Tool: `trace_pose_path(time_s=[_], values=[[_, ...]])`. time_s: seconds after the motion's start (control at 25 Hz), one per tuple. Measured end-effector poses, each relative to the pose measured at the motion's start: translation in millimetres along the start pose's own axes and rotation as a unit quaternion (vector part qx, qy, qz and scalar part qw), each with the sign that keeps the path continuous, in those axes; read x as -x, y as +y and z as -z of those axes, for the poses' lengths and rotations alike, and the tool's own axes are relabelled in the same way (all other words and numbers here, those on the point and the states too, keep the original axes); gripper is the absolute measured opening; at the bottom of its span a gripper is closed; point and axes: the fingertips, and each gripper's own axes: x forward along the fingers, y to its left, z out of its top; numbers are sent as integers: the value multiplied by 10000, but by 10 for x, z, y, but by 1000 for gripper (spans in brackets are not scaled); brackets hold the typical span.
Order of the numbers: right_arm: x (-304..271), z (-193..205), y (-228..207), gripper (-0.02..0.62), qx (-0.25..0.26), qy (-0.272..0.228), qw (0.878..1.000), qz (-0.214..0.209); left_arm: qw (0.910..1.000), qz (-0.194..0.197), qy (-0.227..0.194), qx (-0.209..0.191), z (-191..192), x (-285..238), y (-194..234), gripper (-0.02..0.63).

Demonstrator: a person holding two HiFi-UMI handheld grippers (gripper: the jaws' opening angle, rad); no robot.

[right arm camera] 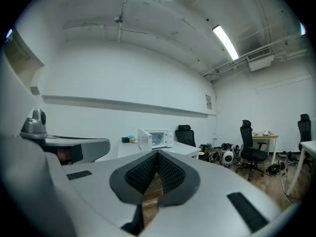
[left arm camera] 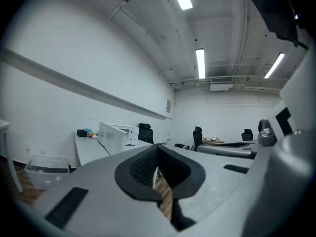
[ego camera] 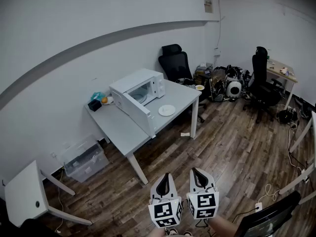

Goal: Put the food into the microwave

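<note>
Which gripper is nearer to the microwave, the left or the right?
Left, by a little. The microwave stands ahead and to the left of both; the left gripper is on that side, the right gripper beside it, farther out.

The left grey two-jaw claw (ego camera: 166,177) and the right grey two-jaw claw (ego camera: 198,173) are held side by side, near each other, pointing forward about level. Both have their jaws closed together, empty. A sliver of what may be the right forearm (ego camera: 223,226) shows behind.
</note>
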Motion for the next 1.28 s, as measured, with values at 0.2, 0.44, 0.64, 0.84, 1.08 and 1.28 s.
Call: trace_pose_path(time_s=[0.2, 0.44, 0.64, 0.84, 1.08, 1.28], values=[[0, 17, -18, 15, -2, 7, 10000, 26, 10000, 25, 20, 1, 18, -14, -12, 2], [-112, 60, 18, 15, -67, 67, 10000, 0, 10000, 64, 71, -11, 31, -101, 57, 2], [-244, 68, 49, 17, -169, 46, 9998, 54, 9999, 101, 90, -40, 37, -189, 160, 2], [-416, 39, 69, 17, -209, 32, 9995, 242, 9996, 229, 133, -98, -4, -325, 292, 2], [-612, 43, -3, 17, -264, 25, 9986, 450, 9989, 379, 211, -164, 11, -527, 407, 2], [-777, 43, -95, 17, -289, 90, 9980, 549, 9981, 499, 334, -120, 41, -760, 417, 2]])
